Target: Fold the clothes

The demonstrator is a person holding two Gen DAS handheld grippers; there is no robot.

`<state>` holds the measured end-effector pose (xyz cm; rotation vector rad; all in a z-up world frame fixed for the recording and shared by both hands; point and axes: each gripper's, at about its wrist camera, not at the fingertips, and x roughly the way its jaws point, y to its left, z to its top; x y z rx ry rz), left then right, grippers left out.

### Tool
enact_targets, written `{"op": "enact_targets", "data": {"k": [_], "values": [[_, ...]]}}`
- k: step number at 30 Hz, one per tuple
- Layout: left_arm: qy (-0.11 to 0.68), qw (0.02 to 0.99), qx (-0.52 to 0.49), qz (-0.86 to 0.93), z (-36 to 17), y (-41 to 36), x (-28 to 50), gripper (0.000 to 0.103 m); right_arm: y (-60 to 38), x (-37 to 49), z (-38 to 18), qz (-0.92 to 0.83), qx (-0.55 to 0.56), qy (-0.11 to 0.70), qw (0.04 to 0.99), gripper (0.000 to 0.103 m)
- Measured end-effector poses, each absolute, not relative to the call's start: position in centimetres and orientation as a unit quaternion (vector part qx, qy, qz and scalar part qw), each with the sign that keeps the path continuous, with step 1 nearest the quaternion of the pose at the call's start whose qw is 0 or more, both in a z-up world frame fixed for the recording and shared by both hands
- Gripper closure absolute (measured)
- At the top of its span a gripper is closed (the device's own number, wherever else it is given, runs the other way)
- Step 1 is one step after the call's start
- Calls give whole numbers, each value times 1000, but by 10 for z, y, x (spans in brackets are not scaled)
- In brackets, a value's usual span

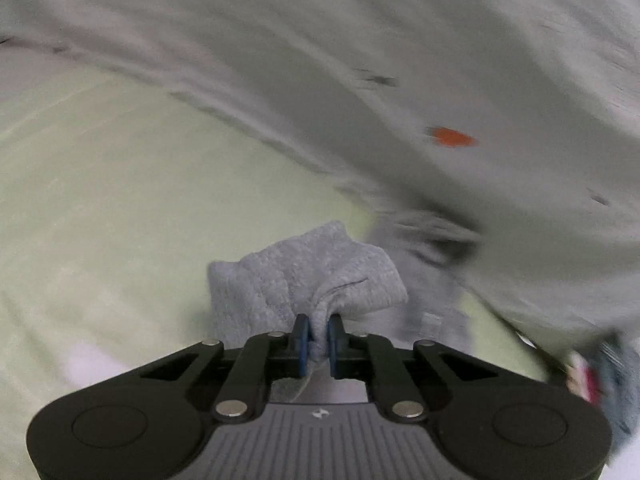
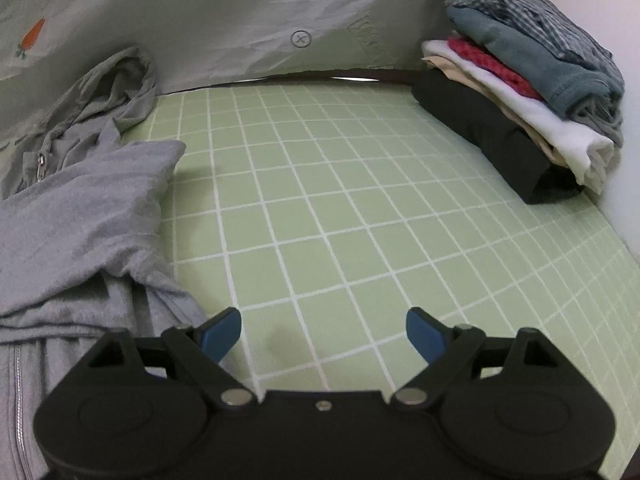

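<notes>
Beside the folded pile (image 2: 520, 80), the hoodie (image 2: 80, 208) lay unfolded; left tongs (image 1: 318, 336) pinched its cloth, right tongs (image 2: 322, 334) gaped empty.

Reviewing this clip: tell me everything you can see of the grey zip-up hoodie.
The grey hoodie is a soft, fleecy knit with a silver zipper and metal pull. It lies rumpled on the green grid mat, hood bunched toward the back against the pale sheet, one sleeve folded across the body. The left gripper is shut on a bunched bit of its fabric. The open right gripper is beside its edge; contact cannot be told.
</notes>
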<state>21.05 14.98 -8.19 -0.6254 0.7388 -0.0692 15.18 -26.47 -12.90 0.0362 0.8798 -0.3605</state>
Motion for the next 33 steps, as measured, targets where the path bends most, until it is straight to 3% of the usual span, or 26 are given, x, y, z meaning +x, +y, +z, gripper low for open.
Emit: {"op": "enact_targets", "data": {"k": [2,4,6,9,13,19,23,28,33], "values": [[375,883,-268,-84,-75,116,219,88,-269,147,-128,-179,23,421,889,13],[411,877,-223,-112,-77,82,226,73,-273,144,-127,-185,29,419,888,13],[445,870,-182,-109,-84,55,231,35,-276,144,-125,-188,34,415,890,13],[453,870,-177,-81,-88,51,225,17,-274,145,-118,-183,33,402,897,12],[451,877,-162,-34,-87,69,217,14,-256,155,-106,-155,18,381,912,8],[466,878,-104,28,-98,99,209,13,-208,185,-95,-79,20,366,927,8],[478,869,-117,54,-110,116,211,13,-163,205,-93,-14,4,357,934,12],[486,865,-110,59,-119,121,213,12,-122,225,-106,66,21,395,916,50],[493,859,-119,63,-128,126,215,7,-102,231,-121,82,31,428,899,53]]}}
